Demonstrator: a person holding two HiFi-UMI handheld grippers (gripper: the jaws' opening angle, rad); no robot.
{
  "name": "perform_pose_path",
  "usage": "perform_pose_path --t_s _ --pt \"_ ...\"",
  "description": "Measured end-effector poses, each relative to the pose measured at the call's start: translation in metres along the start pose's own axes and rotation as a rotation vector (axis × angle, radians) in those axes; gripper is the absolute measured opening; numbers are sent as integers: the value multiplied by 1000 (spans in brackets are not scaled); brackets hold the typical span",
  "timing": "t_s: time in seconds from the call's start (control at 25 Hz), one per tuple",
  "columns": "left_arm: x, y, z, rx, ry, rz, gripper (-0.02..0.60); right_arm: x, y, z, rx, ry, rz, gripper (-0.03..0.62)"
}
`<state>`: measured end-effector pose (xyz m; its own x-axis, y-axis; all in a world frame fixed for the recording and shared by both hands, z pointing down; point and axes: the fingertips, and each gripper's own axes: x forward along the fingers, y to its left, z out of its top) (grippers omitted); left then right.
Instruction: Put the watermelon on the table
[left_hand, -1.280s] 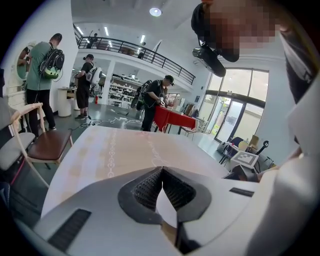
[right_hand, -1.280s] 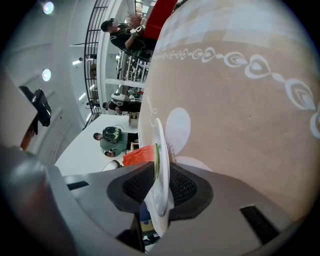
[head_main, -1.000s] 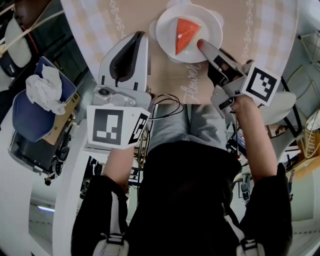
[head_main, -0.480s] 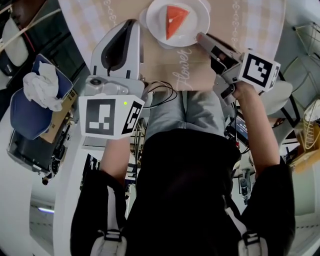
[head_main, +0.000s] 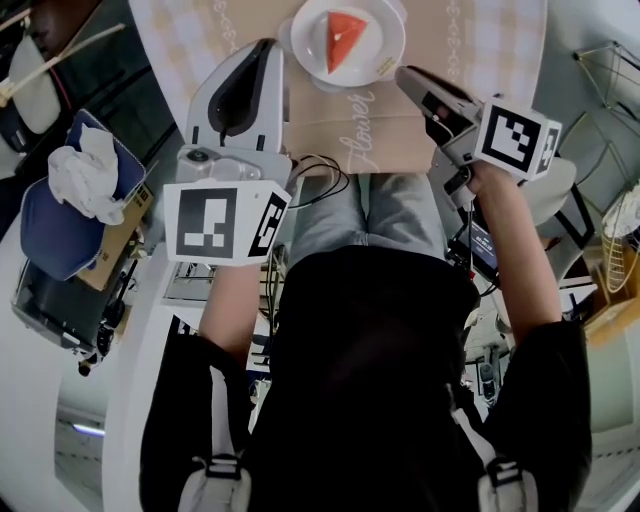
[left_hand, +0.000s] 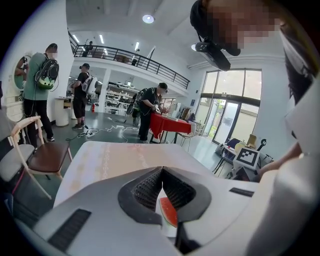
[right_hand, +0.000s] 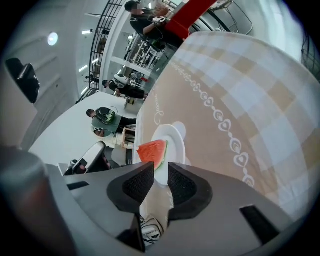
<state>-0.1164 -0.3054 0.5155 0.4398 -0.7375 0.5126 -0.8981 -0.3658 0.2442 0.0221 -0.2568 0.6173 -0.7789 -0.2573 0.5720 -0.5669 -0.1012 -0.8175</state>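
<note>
A red watermelon wedge (head_main: 345, 38) lies on a white plate (head_main: 385, 30) on the round table with a beige checked cloth (head_main: 480, 40). My left gripper (head_main: 268, 45) hovers just left of the plate, its jaws shut with nothing between them; behind its pads I see the watermelon (left_hand: 169, 212). My right gripper (head_main: 405, 72) is off the plate's near right rim, not touching it. Its jaws have just been closing but stand open with nothing between them (right_hand: 161, 175). Past them are the watermelon (right_hand: 151, 151) and the plate (right_hand: 176, 137).
A chair with a blue cushion (head_main: 50, 225) and a crumpled white cloth (head_main: 85, 170) stands at the left. A wire basket (head_main: 610, 70) is at the right. Beyond the table (left_hand: 115, 160) are a wooden chair (left_hand: 35, 155), several people and a red table (left_hand: 170, 125).
My right gripper has come back off the plate's rim, which its tip met a second ago. Both grippers have lifted a little, and the plate now sits higher in the head view.
</note>
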Motion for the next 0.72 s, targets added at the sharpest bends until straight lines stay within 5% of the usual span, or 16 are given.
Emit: perform_pose_path --t_s 0.72 --pt "-52 -18 78 71 -133 -41 14 -61 125 47 -323 -245 -4 15"
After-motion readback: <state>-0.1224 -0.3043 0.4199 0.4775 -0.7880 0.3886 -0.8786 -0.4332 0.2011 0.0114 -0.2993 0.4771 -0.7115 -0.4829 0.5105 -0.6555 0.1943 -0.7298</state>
